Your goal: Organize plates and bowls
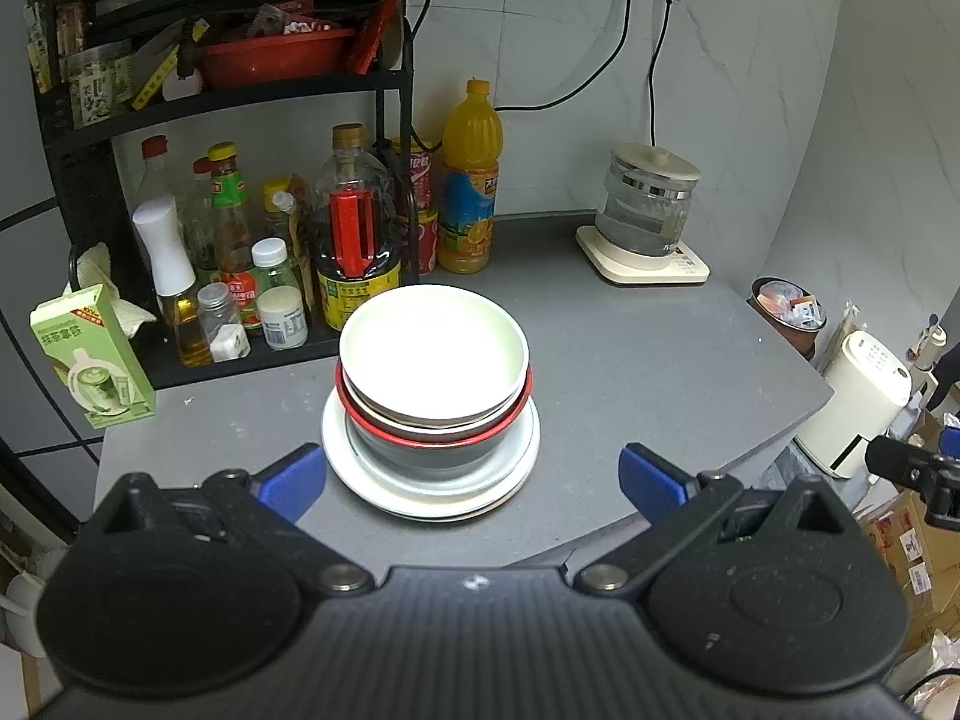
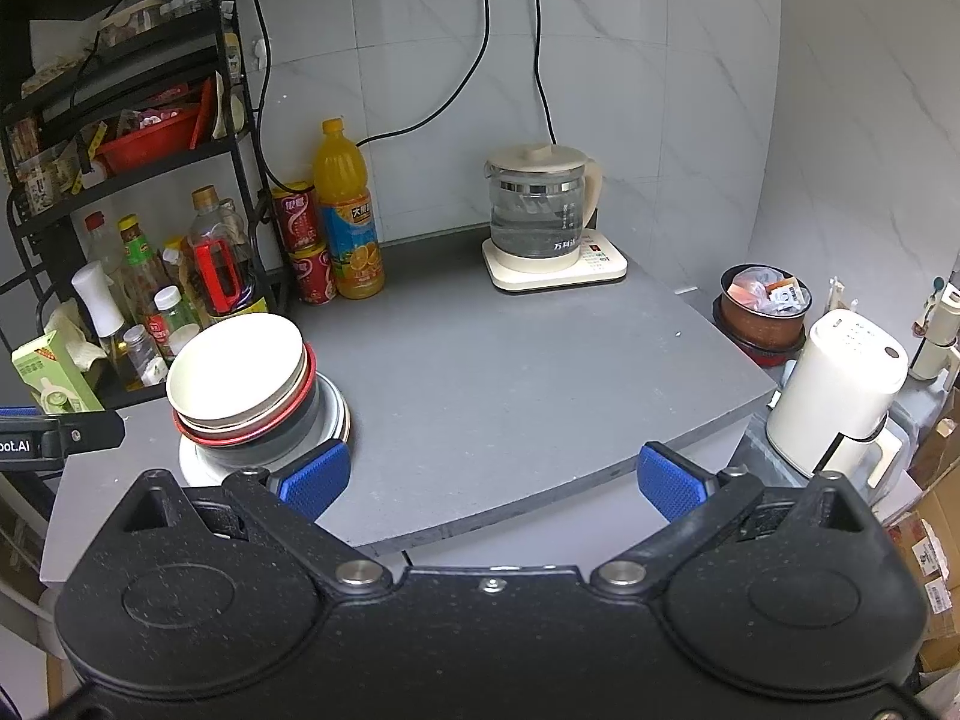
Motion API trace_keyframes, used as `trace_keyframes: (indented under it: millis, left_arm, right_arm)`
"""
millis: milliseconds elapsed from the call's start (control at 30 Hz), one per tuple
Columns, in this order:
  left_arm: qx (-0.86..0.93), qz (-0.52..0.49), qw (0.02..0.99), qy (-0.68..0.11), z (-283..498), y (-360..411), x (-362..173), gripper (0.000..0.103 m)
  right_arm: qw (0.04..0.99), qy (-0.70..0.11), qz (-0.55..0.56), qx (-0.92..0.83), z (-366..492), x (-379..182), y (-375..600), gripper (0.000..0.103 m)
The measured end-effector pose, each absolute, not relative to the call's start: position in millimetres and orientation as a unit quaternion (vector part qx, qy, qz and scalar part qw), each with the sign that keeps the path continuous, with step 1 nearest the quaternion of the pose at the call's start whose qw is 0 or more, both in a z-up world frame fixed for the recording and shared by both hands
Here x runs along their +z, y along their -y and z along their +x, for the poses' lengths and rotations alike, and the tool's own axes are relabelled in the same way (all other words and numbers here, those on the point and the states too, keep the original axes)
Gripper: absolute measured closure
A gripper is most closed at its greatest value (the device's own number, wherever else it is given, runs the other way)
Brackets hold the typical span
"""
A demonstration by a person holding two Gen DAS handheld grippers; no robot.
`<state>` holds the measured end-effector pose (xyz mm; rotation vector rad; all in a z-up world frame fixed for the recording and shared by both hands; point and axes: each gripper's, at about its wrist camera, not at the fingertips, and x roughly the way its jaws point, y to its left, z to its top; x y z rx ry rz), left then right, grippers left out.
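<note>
Left gripper point(image 1: 473, 480) hovers level at frame bottom, jaws spread wide and empty before the stacked bowls point(image 1: 433, 360); right gripper point(image 2: 492, 480) likewise gapes empty, the stack at its left.

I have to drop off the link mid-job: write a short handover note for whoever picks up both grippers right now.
Left gripper: open, empty, facing the dish stack from the counter's near edge.
Right gripper: open, empty, over bare grey counter right of the stack.
Dishes: white bowl nested on top of a red-rimmed bowl, both on stacked white plates, in front of the bottle rack.
Done: bowls and plates look gathered into one pile.
Left: check the pile sits steady; whether it needs moving I cannot tell.
</note>
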<state>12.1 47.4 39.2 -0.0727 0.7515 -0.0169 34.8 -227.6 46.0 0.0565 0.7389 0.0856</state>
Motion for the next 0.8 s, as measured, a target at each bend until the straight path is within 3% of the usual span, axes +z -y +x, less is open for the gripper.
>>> trace_keyframes:
  millis: [800]
  left_arm:
    - [-0.018, -0.033, 0.927, -0.374, 4.9, -40.9, 34.7, 0.0]
  right_arm:
    - [0.923, -0.38, 0.025, 0.06, 26.0, 39.6, 228.4, 0.0]
